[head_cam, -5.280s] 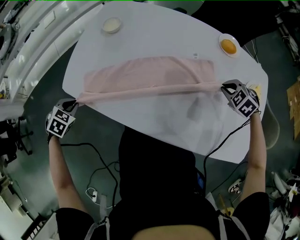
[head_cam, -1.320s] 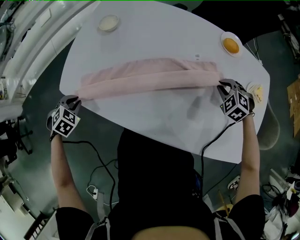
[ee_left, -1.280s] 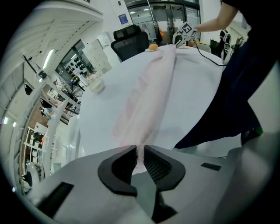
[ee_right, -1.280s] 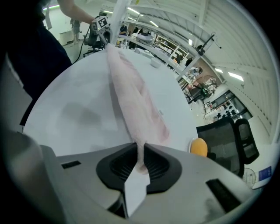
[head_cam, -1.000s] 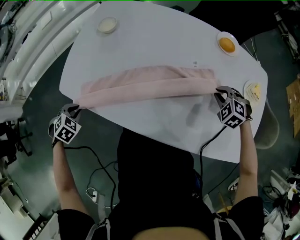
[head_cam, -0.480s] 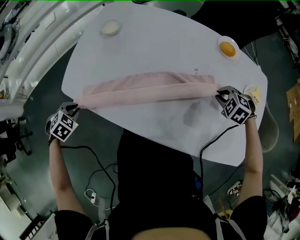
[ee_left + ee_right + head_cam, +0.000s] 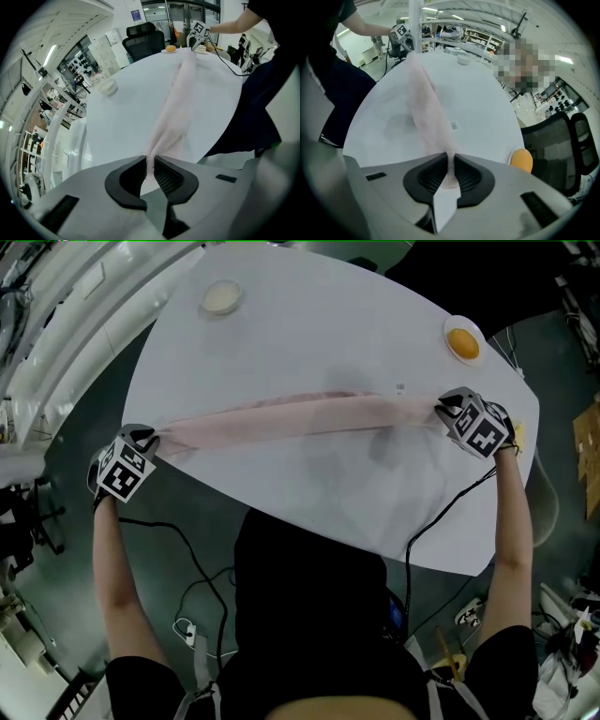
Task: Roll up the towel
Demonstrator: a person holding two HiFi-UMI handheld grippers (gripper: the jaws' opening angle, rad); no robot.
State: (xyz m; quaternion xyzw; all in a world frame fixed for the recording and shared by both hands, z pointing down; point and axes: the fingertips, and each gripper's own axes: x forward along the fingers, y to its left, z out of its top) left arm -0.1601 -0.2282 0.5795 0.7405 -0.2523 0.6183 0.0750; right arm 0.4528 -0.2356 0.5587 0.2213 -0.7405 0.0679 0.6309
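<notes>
While the pink towel [image 7: 300,418] stretches as 1 long narrow band over the white table [image 7: 281,324] in the head view, the left gripper [image 7: 150,439] and right gripper [image 7: 439,410] each hold 1 end; the left gripper view shows its jaws clamped on thin cloth, and the right gripper view shows the same, an orange [image 7: 521,160] nearby

Black short-sleeved top [image 7: 309,615]; grey tongs [image 7: 151,166], black ribbed pads [image 7: 167,178]; black-white marker cubes [image 7: 123,477]; black cables [image 7: 409,554].
</notes>
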